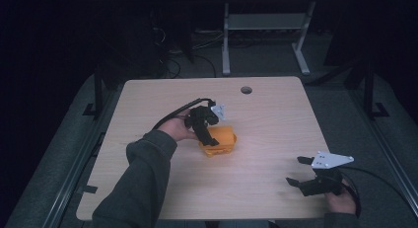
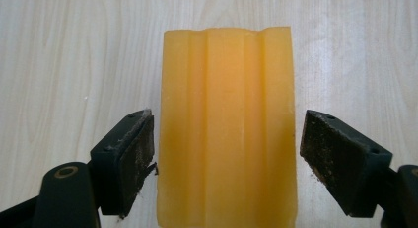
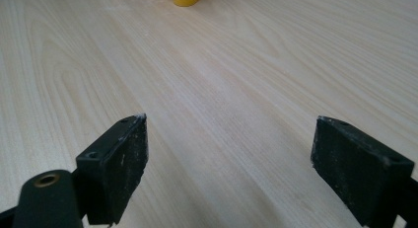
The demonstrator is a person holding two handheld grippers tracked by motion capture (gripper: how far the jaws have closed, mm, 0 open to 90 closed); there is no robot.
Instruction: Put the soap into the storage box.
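Two claws: left gripper (image 2: 226,154) spread around orange block (image 2: 227,129); right gripper (image 3: 229,164) spread, empty.
Surface: pale wood table (image 1: 276,119) beneath both.
Room: dark.

High view dim, dark surroundings; gripper views bright, sharp, no glare.

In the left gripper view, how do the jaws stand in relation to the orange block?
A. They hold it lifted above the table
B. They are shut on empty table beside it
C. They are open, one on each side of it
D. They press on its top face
C: the left gripper has its jaws spread, one on each side of the orange block, with a narrow gap at the right jaw.
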